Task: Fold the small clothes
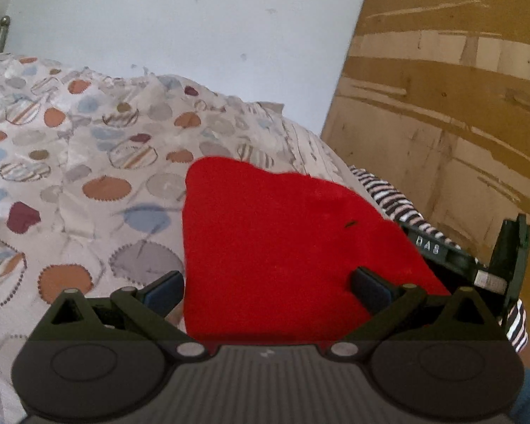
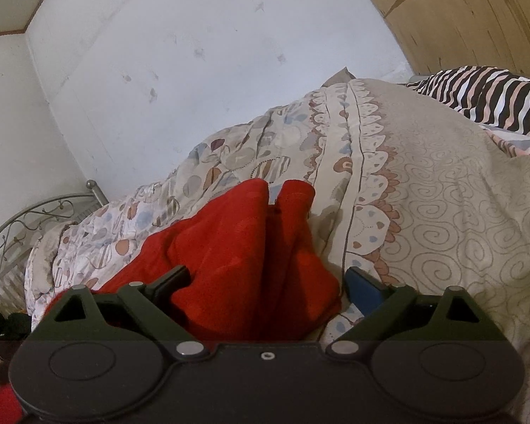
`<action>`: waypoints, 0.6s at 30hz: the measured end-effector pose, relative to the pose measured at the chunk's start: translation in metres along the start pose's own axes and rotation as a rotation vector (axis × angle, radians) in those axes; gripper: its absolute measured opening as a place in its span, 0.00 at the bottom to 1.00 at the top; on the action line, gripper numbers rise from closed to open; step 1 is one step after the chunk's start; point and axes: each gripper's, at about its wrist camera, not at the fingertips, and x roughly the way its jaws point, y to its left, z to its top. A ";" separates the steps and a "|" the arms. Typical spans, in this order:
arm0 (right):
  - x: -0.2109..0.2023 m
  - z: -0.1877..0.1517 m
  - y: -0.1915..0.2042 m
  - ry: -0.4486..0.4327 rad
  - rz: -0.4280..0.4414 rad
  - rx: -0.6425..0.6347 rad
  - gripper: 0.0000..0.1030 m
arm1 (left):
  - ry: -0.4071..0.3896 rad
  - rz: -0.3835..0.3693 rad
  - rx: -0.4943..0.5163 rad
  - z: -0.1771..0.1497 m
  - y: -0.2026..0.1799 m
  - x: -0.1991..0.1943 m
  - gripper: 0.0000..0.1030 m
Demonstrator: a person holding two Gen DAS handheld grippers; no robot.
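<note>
The red garment [image 1: 282,247] lies on the bed, on top of a patterned bedspread [image 1: 88,162] printed with orange, grey, blue and maroon circles. In the left wrist view the left gripper [image 1: 266,291] has its jaws spread wide; the red cloth fills the gap between them and runs back under the gripper body. The left finger sits just off the cloth's left edge, over the bedspread, while the right finger lies over the red fabric — neither is pressing the cloth against the other.

In the right wrist view the right gripper [image 2: 266,288] is likewise spread wide apart. Here the red garment [image 2: 247,265] is bunched into thick folds, with two rounded lobes at its far end (possibly sleeves or legs, hard to say which) separated by a dark crease. The bunched cloth sits between the fingers and reaches the inner face of the left one; the right finger, with its blue pad, stands just beside the cloth's right edge over the bedspread [image 2: 441,212], which on this side shows a scalloped border and a swirl print.

A black-and-white striped cloth [image 2: 494,95] lies further back on the bed, well apart from the red garment in that view. A white wall [image 1: 194,17] and a worn wooden panel [image 1: 441,106] stand behind the bed, and a metal bedframe [image 2: 28,222] shows at the left
</note>
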 end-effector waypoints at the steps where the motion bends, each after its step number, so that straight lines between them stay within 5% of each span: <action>1: 0.000 0.000 0.000 0.000 0.000 0.000 0.92 | 0.002 0.004 0.012 -0.002 -0.001 0.000 1.00; 18: -0.003 0.003 -0.005 0.017 0.076 0.028 1.00 | -0.035 0.053 0.142 -0.010 -0.017 -0.006 1.00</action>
